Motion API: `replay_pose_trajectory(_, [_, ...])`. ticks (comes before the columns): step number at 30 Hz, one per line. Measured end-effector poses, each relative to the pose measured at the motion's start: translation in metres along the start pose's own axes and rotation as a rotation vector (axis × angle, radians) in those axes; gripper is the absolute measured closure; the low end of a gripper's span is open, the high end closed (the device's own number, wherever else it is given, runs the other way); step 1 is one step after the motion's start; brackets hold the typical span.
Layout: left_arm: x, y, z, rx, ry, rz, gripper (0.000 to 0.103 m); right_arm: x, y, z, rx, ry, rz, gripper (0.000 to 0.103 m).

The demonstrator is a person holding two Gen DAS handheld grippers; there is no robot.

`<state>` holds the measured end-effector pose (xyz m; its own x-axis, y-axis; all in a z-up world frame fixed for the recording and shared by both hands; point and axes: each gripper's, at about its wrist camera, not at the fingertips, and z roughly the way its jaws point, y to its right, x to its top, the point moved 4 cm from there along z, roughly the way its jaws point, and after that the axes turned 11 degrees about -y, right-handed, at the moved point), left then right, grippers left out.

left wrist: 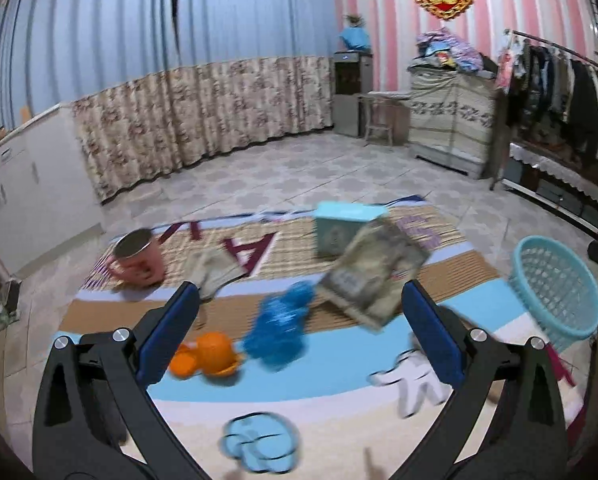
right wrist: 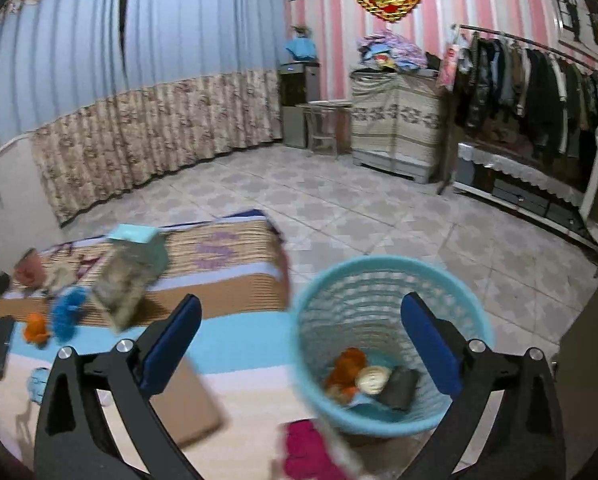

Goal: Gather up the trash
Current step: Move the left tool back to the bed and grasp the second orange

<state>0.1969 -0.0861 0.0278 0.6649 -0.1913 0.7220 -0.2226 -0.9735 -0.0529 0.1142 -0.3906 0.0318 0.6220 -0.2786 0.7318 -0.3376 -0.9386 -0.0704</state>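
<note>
On the striped, letter-printed floor mat (left wrist: 319, 376) we see the loose things spread out. Near its far left corner a pink mug with a metal inside (left wrist: 137, 258) lies tipped toward its side, and just beside it a crumpled beige wrapper (left wrist: 219, 268) rests on the mat. Toward the far edge stands a teal square box (left wrist: 345, 228), with a grey-green printed packet (left wrist: 373, 276) leaning in front of it. Closer to the near edge sit pieces of orange peel (left wrist: 207, 354), and touching them on the right is a fuzzy blue ball (left wrist: 281, 330).

Off the mat's right edge stands the light-blue plastic mesh basket (right wrist: 391, 320), upright on the tiled floor. Inside it, on the bottom, we see an orange scrap (right wrist: 347, 368), a pale round piece (right wrist: 373, 378) and a dark grey scrap (right wrist: 399, 388), all 3 close together.

Our left gripper (left wrist: 301, 300) hangs above the mat's middle, its 2 blue-padded fingers spread wide with nothing between them. Our right gripper (right wrist: 301, 314) is likewise released and holds nothing, poised over the basket's near left rim. A flat brown cardboard piece (right wrist: 191, 404) lies on the mat under its left finger, and a magenta crumpled item (right wrist: 307, 452) sits by the basket's near side.
</note>
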Motion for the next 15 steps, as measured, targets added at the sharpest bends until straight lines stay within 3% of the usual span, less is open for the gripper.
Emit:
replay_pose_trajectory(8, [-0.026, -0.067, 0.036, 0.044, -0.067, -0.072, 0.005, -0.007, -0.093, 0.020, 0.042, -0.020, -0.092, 0.005])
replay_pose_trajectory(15, [-0.048, -0.085, 0.091, -0.008, -0.167, -0.108, 0.005, -0.006, -0.120, 0.063, 0.013, -0.057, -0.146, 0.005])
